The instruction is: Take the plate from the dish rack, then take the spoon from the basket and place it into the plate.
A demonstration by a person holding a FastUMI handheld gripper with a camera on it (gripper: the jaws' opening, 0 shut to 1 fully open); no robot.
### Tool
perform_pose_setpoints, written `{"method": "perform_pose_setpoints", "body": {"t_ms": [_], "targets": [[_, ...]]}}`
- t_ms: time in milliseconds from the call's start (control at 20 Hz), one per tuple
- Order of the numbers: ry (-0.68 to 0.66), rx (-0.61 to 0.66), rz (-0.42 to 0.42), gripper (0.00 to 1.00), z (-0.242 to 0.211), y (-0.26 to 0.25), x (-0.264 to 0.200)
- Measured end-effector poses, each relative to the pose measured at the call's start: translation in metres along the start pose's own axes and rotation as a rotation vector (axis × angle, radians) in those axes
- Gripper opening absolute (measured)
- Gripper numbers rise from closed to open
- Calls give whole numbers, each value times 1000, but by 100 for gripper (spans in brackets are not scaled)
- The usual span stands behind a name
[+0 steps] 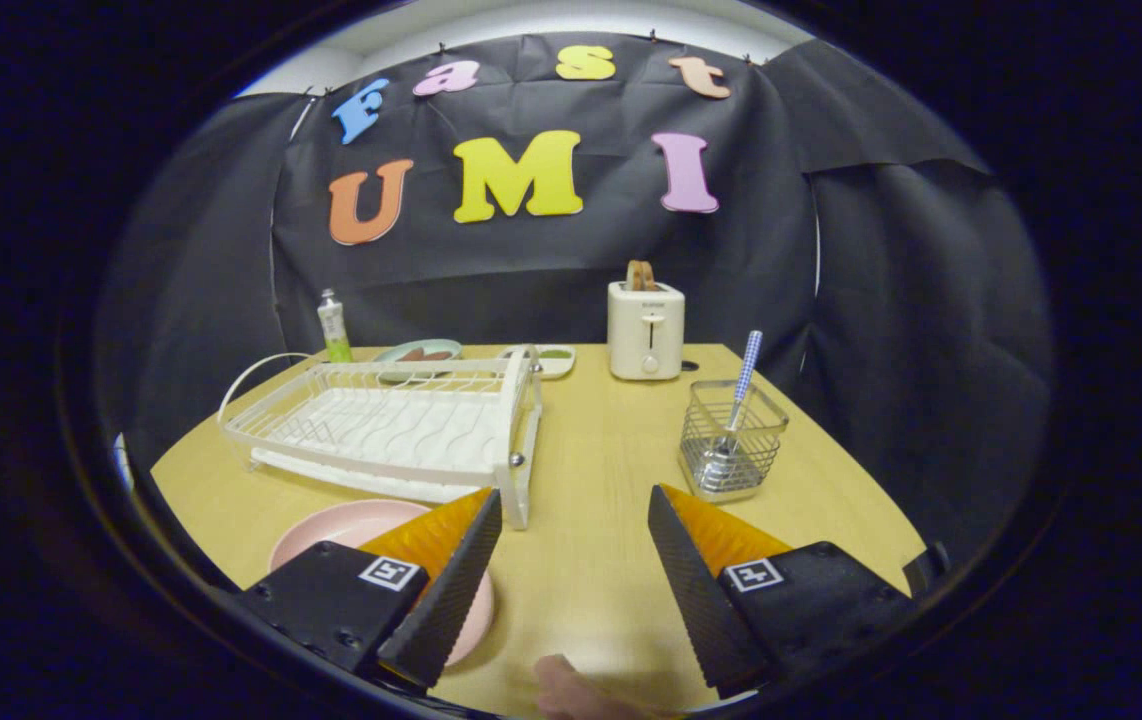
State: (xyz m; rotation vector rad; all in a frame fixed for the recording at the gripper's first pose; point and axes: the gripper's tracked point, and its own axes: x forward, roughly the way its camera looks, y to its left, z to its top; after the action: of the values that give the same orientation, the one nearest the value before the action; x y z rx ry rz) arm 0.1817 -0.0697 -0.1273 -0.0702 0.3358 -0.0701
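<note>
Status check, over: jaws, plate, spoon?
Gripper jaws open, empty. Plate on table beside dish rack. Spoon in basket. Path clear.

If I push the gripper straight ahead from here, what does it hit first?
Probably nothing soon: the open gripper faces bare table, passing between the dish rack and the wire basket. Farther on stands the toaster, slightly to the side; depth is hard to judge.

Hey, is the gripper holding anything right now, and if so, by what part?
Nothing is held. The gripper is open, bare table between its fingers. The pink plate lies beside one finger; the spoon stands in the basket beyond.
</note>
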Motion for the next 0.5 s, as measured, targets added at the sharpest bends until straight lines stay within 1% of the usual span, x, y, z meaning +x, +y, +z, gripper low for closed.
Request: {"method": "perform_pose_setpoints", "body": {"t_ms": [150, 400, 500], "targets": [[-19, 10, -9, 98, 12, -26, 12], [-52, 28, -61, 99, 41, -78, 41], [-65, 5, -76, 99, 50, -95, 58]]}}
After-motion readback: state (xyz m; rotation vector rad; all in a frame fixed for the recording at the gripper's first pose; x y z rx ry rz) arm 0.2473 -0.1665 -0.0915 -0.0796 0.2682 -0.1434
